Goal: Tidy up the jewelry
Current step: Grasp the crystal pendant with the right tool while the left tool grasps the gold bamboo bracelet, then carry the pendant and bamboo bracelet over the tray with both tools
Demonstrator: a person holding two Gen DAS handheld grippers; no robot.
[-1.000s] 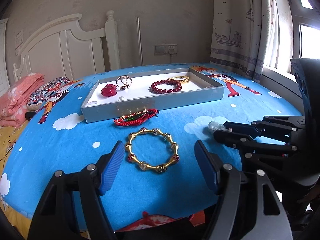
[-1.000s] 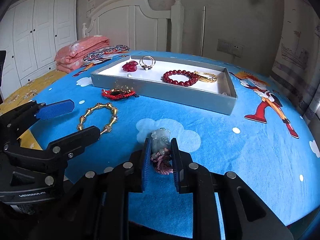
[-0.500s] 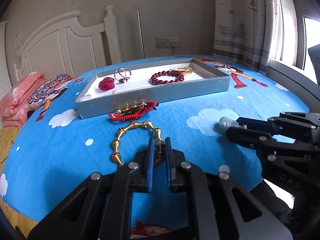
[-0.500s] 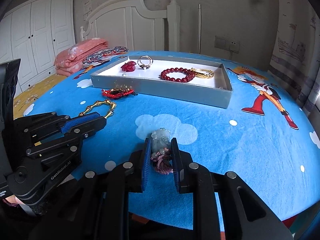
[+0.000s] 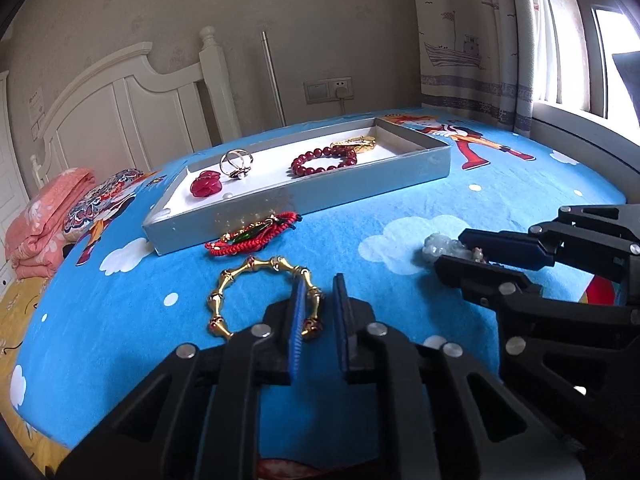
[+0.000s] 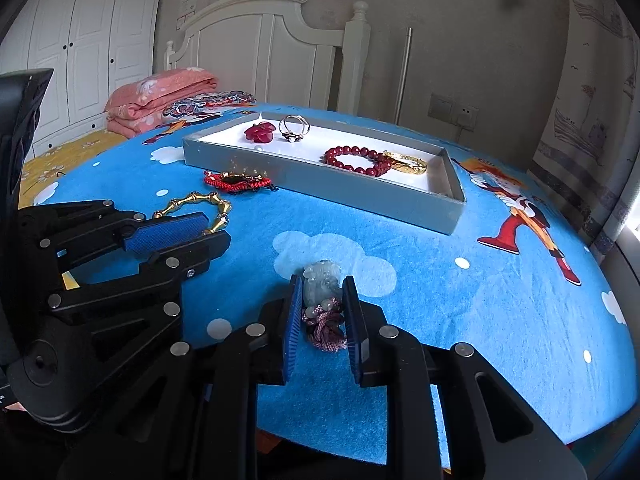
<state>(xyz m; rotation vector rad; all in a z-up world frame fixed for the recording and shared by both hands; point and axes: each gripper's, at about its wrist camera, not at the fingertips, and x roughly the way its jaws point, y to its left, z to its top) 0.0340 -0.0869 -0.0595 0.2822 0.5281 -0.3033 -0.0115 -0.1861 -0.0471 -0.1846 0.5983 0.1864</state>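
Note:
A grey tray [image 5: 360,188] with a white floor holds a red flower piece [image 5: 206,185], a ring [image 5: 237,161], a red bead bracelet [image 5: 323,159] and a gold bangle [image 5: 354,144]. A red cord bracelet [image 5: 252,235] lies on the blue cloth in front of the tray. My left gripper [image 5: 318,312] is shut on the near side of a gold bamboo-link bracelet [image 5: 256,270]. My right gripper [image 6: 322,312] is shut on a pale jade pendant [image 6: 322,280] with a pink knotted cord. The pendant also shows in the left wrist view [image 5: 442,246].
The table has a blue cartoon cloth [image 6: 500,288] with a rounded near edge. A white headboard [image 6: 260,48] and folded pink bedding [image 6: 156,96] stand behind on the left. A curtain [image 5: 472,40] and window are on the right.
My left gripper went from wide open to shut on the gold bracelet's near side and has drawn it a little. My right gripper has kept hold of the jade pendant.

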